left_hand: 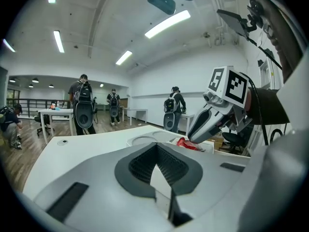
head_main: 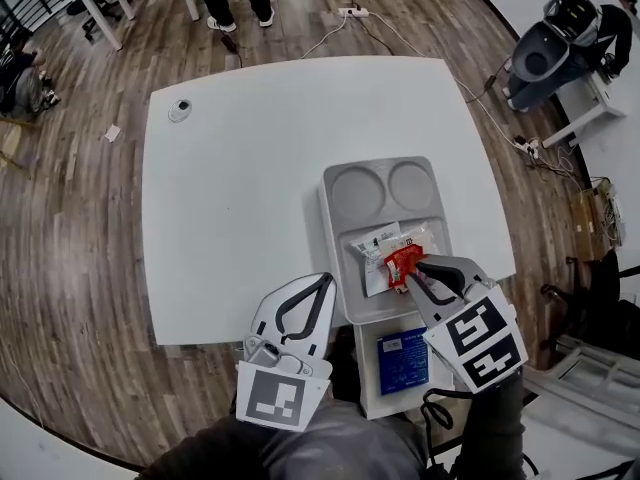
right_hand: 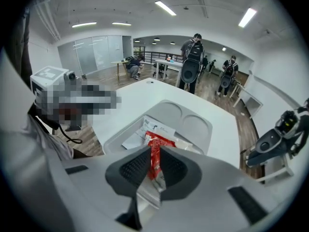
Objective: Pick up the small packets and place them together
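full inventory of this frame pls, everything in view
table: 1, white, centre of the wood floor
tray: 1, grey, near right part of the table
white packets: a few, overlapping, count unclear, in the tray's big compartment
red packet: 1, over the white ones, in the right gripper
blue box: 1, on a white surface just below the tray
round object: 1, small, greyish, table's far left corner
people: several, in the background
left gripper: shut, empty, left of the tray
right gripper: shut on the red packet
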`<state>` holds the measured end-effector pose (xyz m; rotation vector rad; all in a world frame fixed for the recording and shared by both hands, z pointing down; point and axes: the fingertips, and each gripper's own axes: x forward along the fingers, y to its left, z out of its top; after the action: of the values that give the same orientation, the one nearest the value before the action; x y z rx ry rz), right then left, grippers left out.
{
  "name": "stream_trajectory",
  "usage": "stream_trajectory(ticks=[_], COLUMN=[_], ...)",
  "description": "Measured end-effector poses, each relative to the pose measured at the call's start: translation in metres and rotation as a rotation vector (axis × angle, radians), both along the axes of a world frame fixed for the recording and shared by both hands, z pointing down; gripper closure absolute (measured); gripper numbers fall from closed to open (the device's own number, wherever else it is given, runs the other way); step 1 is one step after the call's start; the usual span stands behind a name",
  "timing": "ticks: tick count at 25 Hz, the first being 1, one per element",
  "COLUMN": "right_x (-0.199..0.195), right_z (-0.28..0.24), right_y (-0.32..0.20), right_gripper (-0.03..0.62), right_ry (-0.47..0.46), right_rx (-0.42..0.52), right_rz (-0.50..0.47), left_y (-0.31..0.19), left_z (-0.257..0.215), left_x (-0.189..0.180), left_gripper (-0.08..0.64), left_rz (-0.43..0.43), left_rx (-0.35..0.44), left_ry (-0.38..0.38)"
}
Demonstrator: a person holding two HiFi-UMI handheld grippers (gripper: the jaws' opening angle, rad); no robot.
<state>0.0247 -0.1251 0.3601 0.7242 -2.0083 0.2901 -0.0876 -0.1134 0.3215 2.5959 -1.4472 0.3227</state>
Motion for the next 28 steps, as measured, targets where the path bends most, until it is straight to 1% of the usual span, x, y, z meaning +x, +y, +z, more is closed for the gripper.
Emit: stream_trajectory(ticks=[2,4,9,14,17,20,22,23,26,28], right_x=[-0.001,0.000,-0.005,0.007,0.021,0.033,0.035,0.035,0.027,0.018], right_z=[0.003,0.005,-0.007,-0.028,-0.034,-0.031,-0.022,-0.015,0.010,0.027], right_y=[0.002,0.003,0.005,0.014,0.027,0.052,0.074,0.085,0.112,0.125], right_gripper=[0.521,0.514,0.508,0.508,0.508,0.508,0.508,0.507,0.462,0.439], right_ry=[-0.004,-0.003,-0.012,-0.023,-0.029,-0.035,-0.044,-0.045,-0.027,-0.018], right_rx=[-0.014,-0.012,0.036,0.087,0.097,0.065,0.021,-0.005,-0.077,-0.121], right_rz=[-0.011,-0.017,-0.020,0.010,0.045,0.062,0.045,0.027,-0.052,-0.108], left_y=[0.001,0.002,0.009,0.013,0.017,0.028,0.035,0.039,0.047,0.052], left_z=[0.000,0.000,0.002,-0.005,-0.010,-0.013,-0.013,-0.012,-0.007,-0.001], left_x=[0.001,0.001,-0.001,0.014,0.031,0.050,0.062,0.067,0.076,0.076], left_gripper=[0.560,0.560,0.560,0.560,0.560,0.560,0.560,0.560,0.560,0.560], left_rz=[-0.007,-0.015,-0.015,0.022,0.074,0.131,0.163,0.177,0.208,0.213], left_rx=[-0.004,-0.006,-0.012,-0.006,0.014,0.022,0.020,0.018,0.015,0.008], left_ry=[-0.001,0.002,0.002,0.021,0.017,0.016,0.017,0.019,0.013,0.005])
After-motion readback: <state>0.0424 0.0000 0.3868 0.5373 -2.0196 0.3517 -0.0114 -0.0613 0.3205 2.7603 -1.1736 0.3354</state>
